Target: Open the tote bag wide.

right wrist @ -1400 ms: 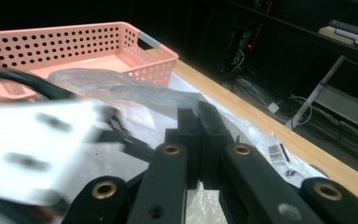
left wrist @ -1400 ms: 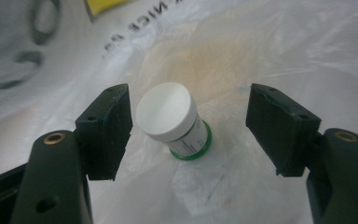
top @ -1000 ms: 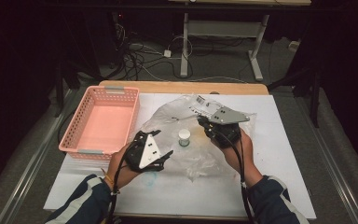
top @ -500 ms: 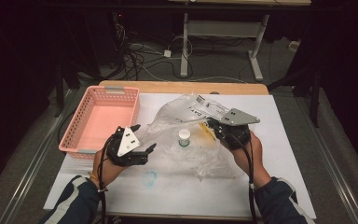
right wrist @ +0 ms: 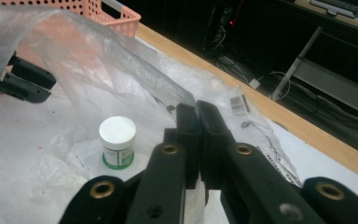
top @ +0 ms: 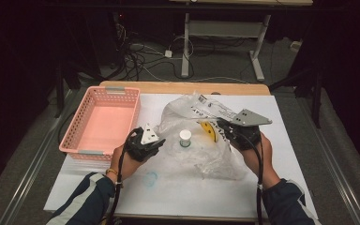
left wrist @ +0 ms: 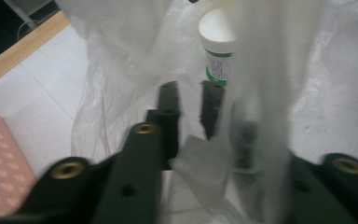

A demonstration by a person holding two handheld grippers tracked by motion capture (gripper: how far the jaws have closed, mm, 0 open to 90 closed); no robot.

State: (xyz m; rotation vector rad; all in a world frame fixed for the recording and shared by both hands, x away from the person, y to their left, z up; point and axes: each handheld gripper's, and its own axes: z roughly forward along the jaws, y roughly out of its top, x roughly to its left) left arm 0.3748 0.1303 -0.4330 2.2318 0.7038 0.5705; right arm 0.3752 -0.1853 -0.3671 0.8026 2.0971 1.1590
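While the right hand-held gripper [right wrist: 198,114] pinches the plastic bag [right wrist: 121,74], the left hand-held gripper [left wrist: 191,100] sits parted

— Is any writing showing clearly enough to read?

— No, nothing is reading out. The clear plastic bag [top: 201,136] is carrying a white printed panel [top: 211,108] with dark lettering and a barcode [right wrist: 238,102], but the characters are blurring together.

— And the little jar?

— The white-capped jar [right wrist: 117,141] is wearing a green-and-white label [left wrist: 217,69] with fine print, too small to make out. A yellow mark [top: 208,129] is showing on the bag, too, and no words are legible on it.
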